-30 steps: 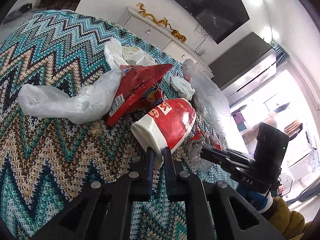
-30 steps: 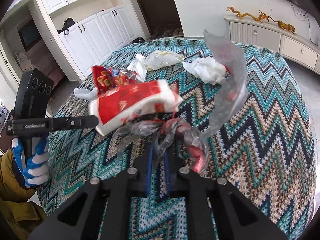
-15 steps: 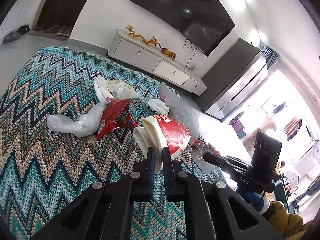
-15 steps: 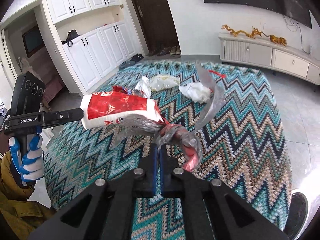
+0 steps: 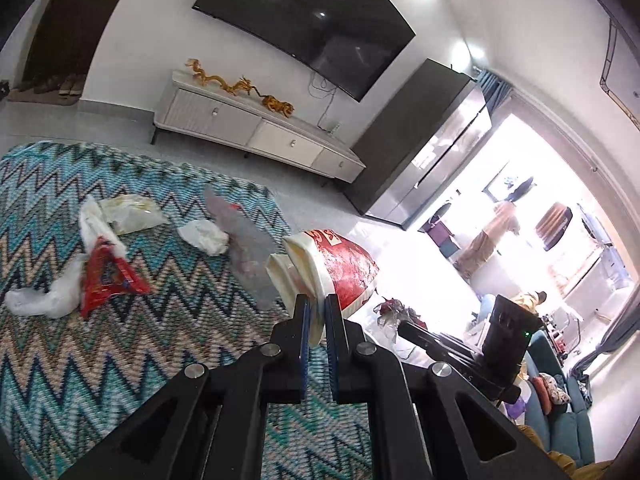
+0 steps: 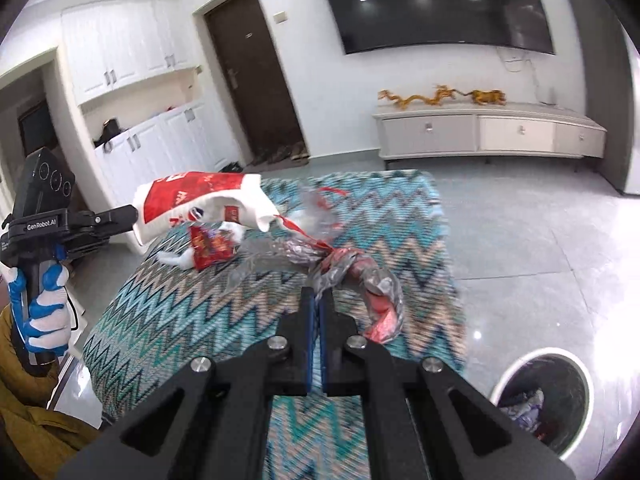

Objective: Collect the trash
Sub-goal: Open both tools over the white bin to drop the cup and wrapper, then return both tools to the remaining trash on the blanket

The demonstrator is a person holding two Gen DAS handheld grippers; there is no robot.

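Glossy red paper cup [image 5: 335, 268]; crinkled clear plastic wrapper [image 6: 352, 276]; rough knitted, probably wool, blanket [image 5: 80, 344].

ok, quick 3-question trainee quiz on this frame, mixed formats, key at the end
1. True or false: the left hand-held gripper is shut on the red and white paper bucket.
2. What does the right hand-held gripper hold? A) white tissue B) crumpled clear and red plastic wrapper C) nothing
3. Fill in: the bin stands on the ____, in the lower right of the right wrist view.

Key: 1 true; 2 B; 3 floor
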